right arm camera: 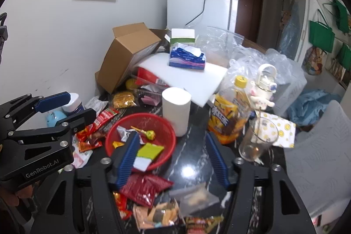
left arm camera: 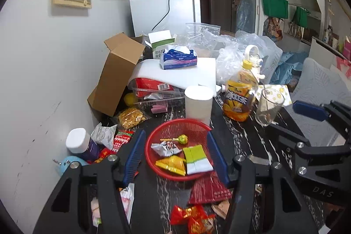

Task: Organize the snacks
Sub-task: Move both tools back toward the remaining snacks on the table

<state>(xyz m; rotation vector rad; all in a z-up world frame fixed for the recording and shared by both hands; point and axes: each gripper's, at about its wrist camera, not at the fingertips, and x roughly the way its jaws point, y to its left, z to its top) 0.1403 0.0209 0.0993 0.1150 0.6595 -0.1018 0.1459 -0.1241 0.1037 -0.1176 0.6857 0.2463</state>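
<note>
- Hanging over the dark table (left arm camera: 239, 131), the left gripper (left arm camera: 176, 154) has its blue fingers (left arm camera: 133, 155) apart with nothing between them.
- The red basket (left arm camera: 175, 128) sits on the table below it, and the fingers do not touch the basket.
- In the basket lie a lollipop (left arm camera: 181, 138), a yellow packet (left arm camera: 172, 165), a green and white packet (left arm camera: 196, 158) and a white wrapper (left arm camera: 165, 147).
- The right gripper (right arm camera: 173, 157) is open too, and it holds nothing.
- Its left finger (right arm camera: 129, 157) shows in front of the basket's near side.
- More snacks lie loose on the table near the camera, like a red packet (right arm camera: 142, 188).
- A white roll (right arm camera: 176, 111) stands just behind the basket.
</note>
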